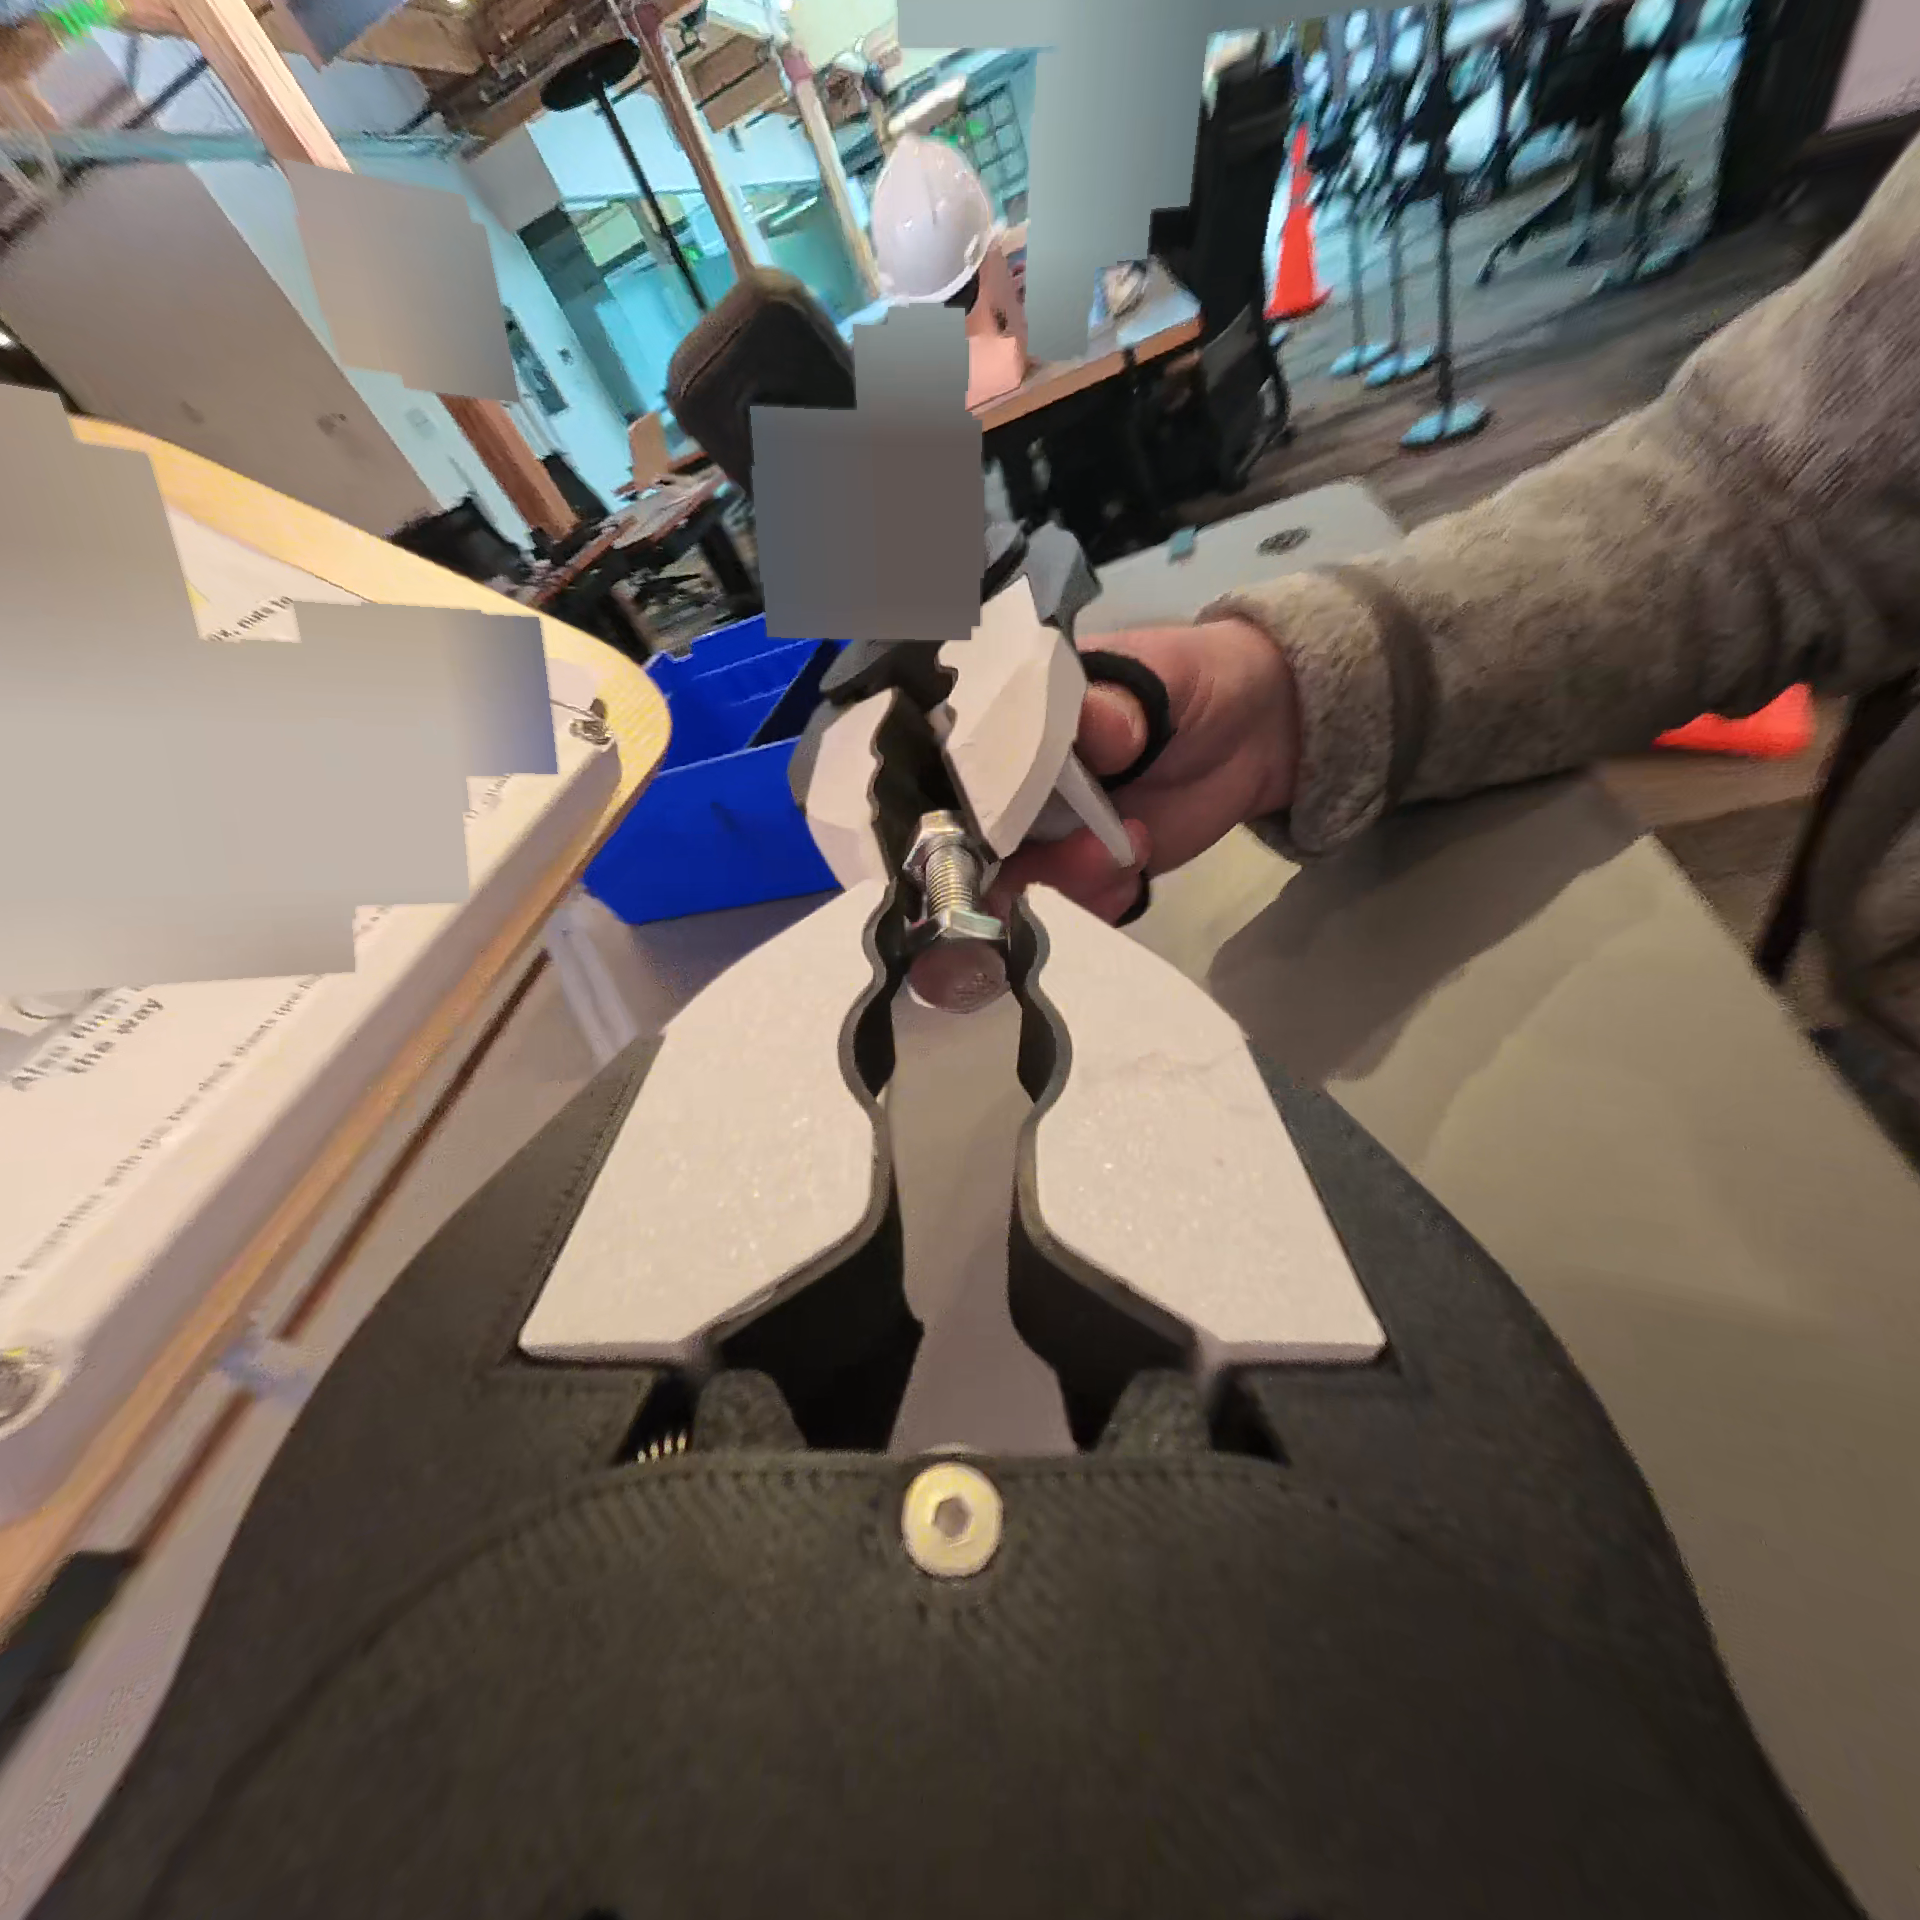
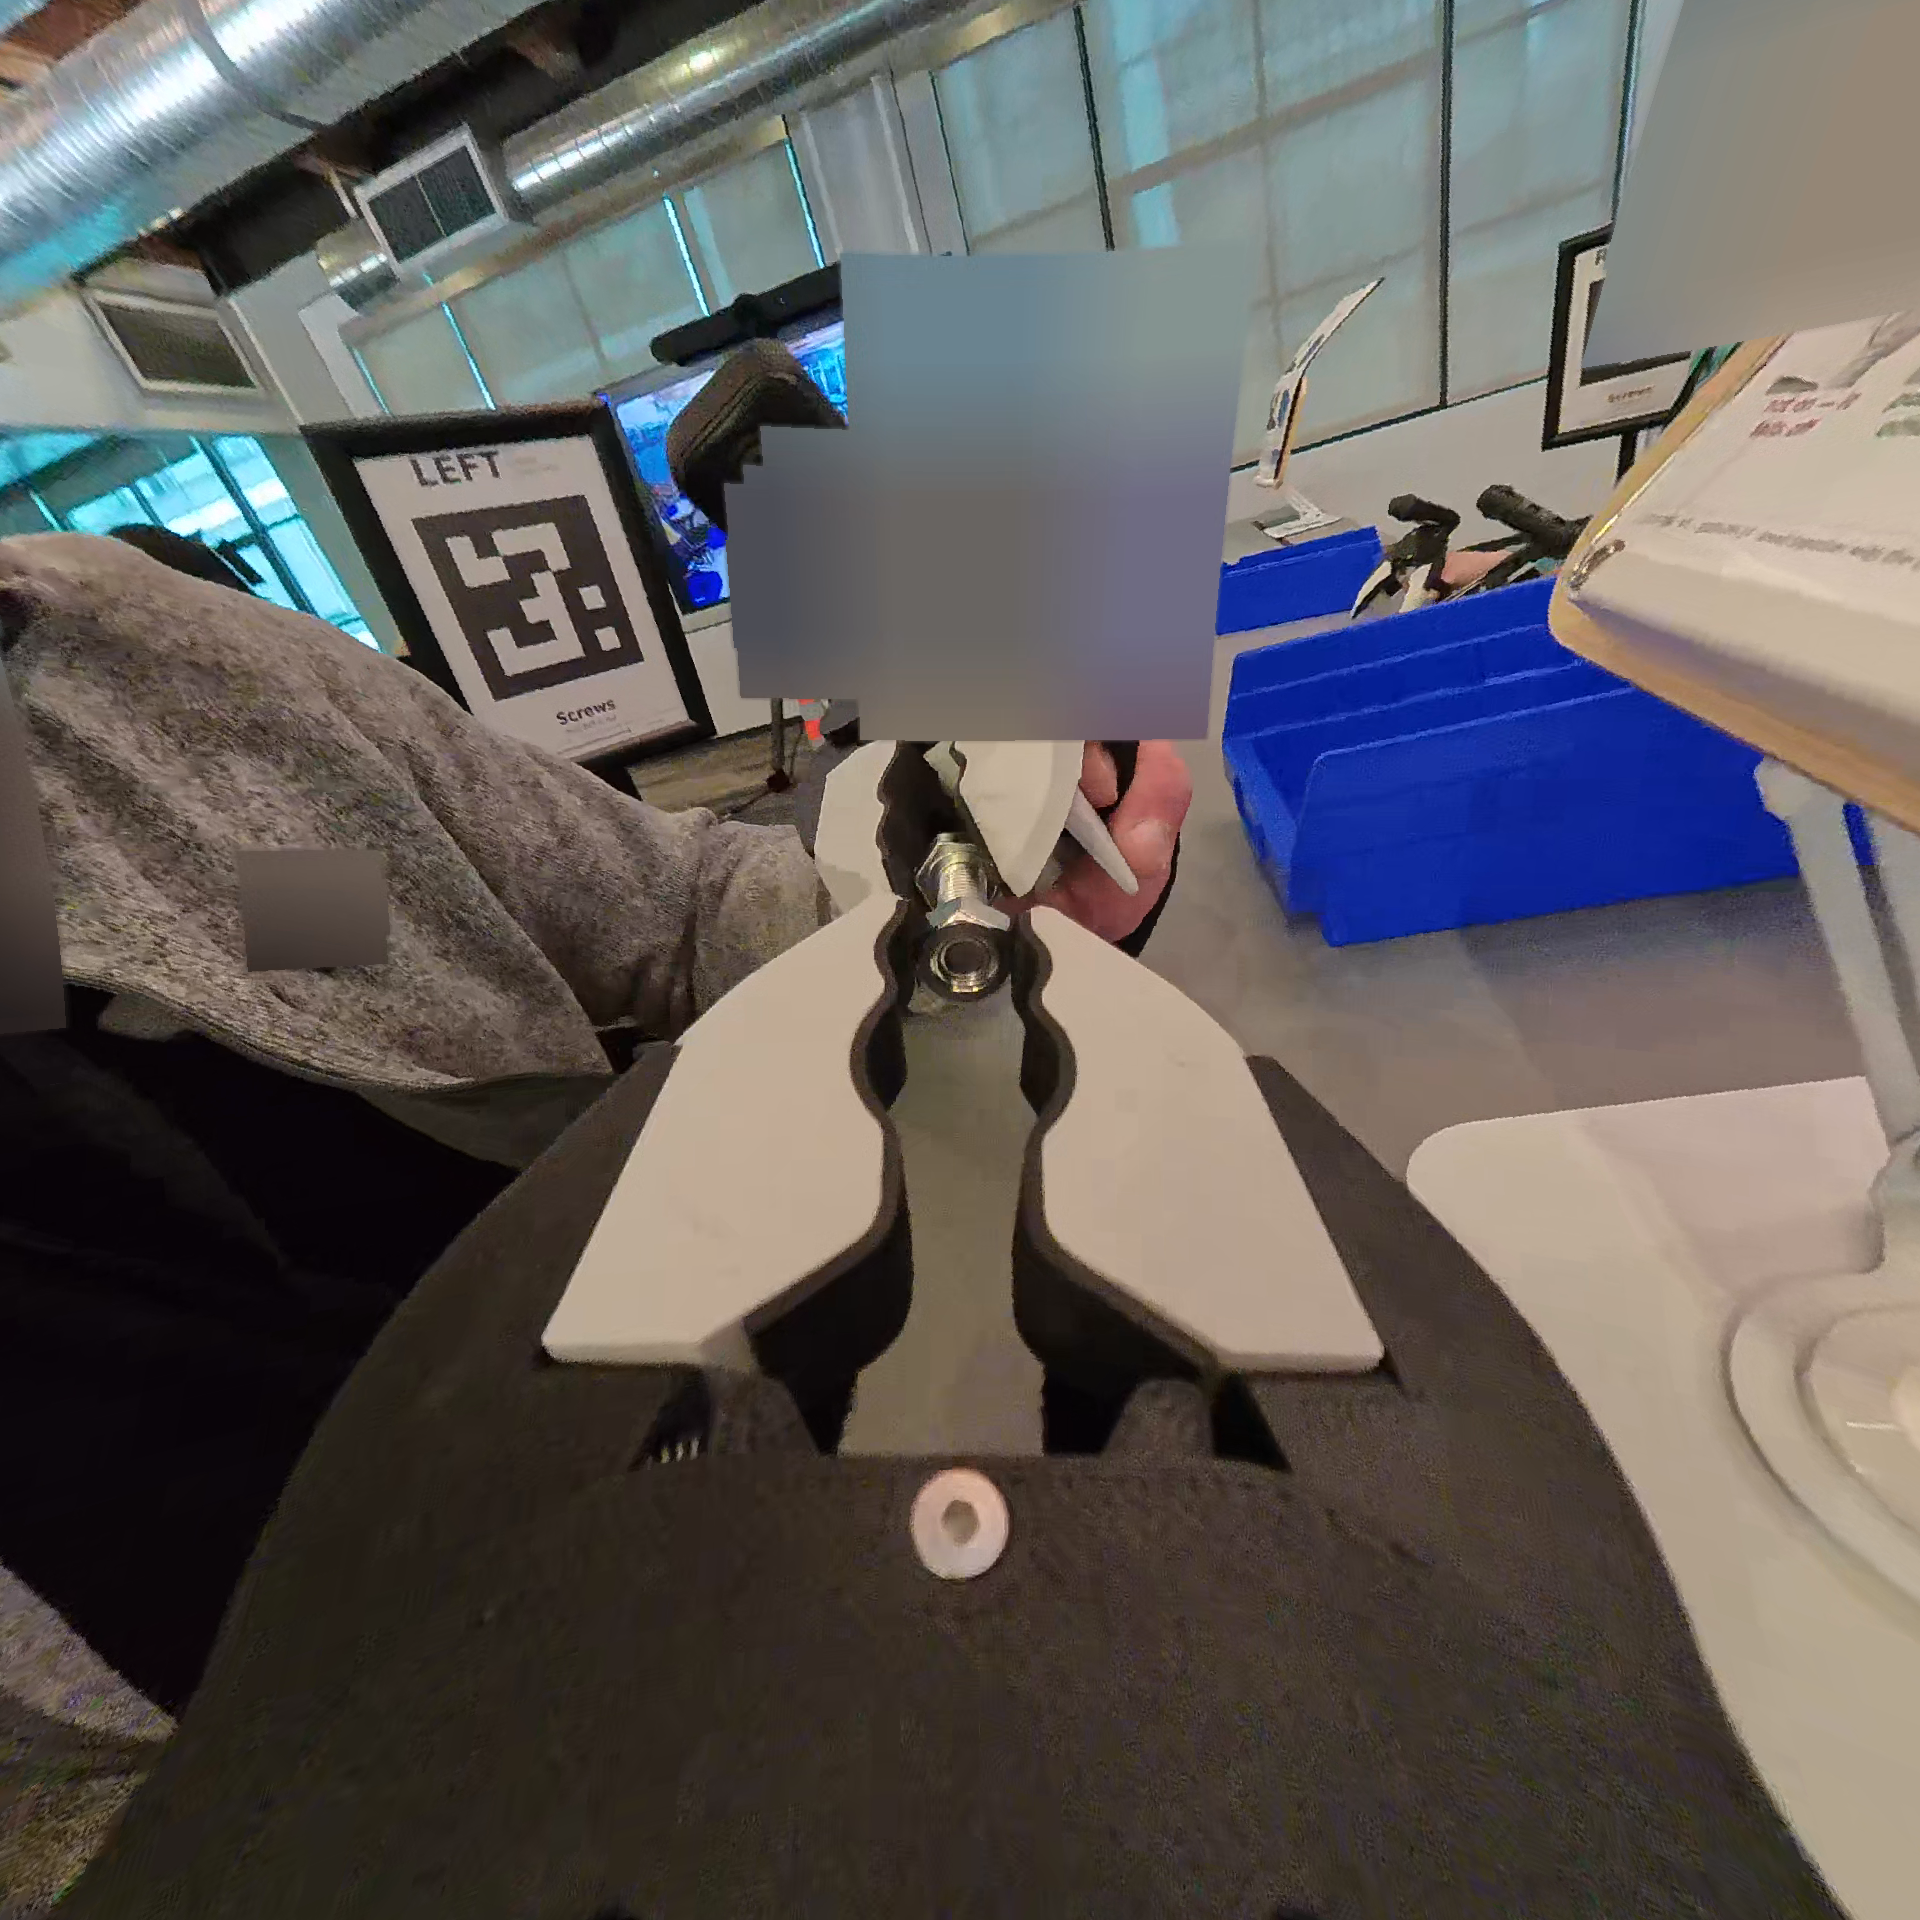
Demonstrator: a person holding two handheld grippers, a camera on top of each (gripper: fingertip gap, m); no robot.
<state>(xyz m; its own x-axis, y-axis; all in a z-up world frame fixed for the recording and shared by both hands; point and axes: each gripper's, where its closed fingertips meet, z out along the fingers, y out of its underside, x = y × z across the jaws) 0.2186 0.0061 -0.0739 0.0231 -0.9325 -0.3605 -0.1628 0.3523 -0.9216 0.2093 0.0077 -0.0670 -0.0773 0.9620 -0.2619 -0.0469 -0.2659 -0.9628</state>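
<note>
Bolt: silver threaded steel bolt (image 1: 951, 883), held up in the air between the two claws, in front of the blue plastic bin (image 1: 717, 821) and clear of it.
Nut: silver hex nut (image 2: 961, 961), on the end of the bolt away from the head, with the tip of the bolt showing through its hole.
How far on: bare thread shows between nut and head, so I'd say it's on but nowhere near run down to the head.
Left claw (image 1: 956, 977): closed down to about the width of the bolt head. Both black wavy pads look pressed on it, right at the fingertips.
Right claw (image 2: 961, 966): same deal, narrowed onto the nut and facing the left claw nose to nose. A hand (image 1: 1195, 748) in a grey fleece sleeve holds it.
Table: grey tabletop (image 2: 1403, 1018), carrying the bin and lying below the bolt, which isn't touching it.
</note>
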